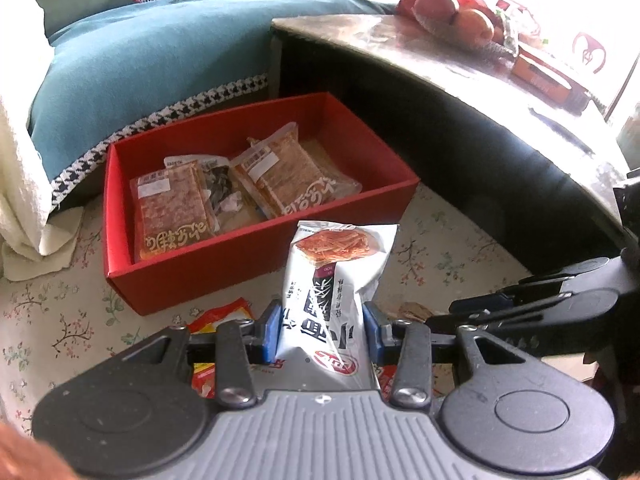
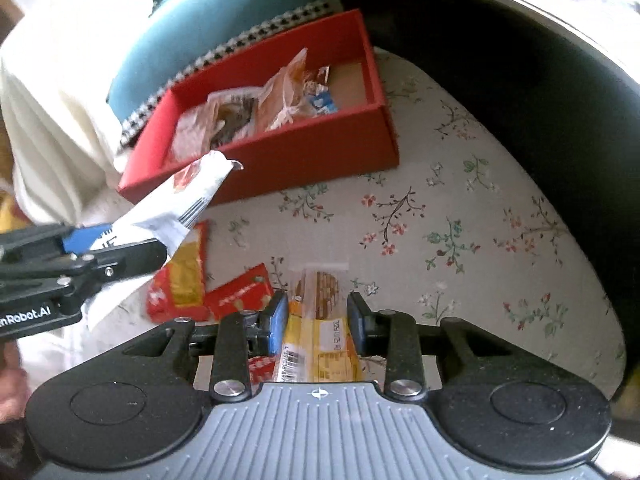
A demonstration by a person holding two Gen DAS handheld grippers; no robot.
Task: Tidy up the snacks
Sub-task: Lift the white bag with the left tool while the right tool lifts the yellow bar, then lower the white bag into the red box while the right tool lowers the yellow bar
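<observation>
My left gripper (image 1: 322, 330) is shut on a white snack bag (image 1: 332, 280) with a red noodle picture, held upright just in front of the red box (image 1: 248, 256). The same bag (image 2: 188, 196) sticks out of the left gripper (image 2: 102, 240) at the left of the right wrist view. Inside the red box (image 2: 320, 148) lie several clear packs of brown snacks (image 1: 276, 172). My right gripper (image 2: 318, 322) is shut on a yellow snack packet (image 2: 320, 320) above the floral cloth. Red and yellow packets (image 2: 188, 276) lie on the cloth beside it.
A teal sofa cushion (image 1: 152, 56) and white fabric (image 2: 60, 92) stand behind the box. A dark low table (image 1: 460, 120) with fruit (image 1: 452, 12) and a box on top borders the right. Floral cloth (image 2: 440, 220) covers the floor.
</observation>
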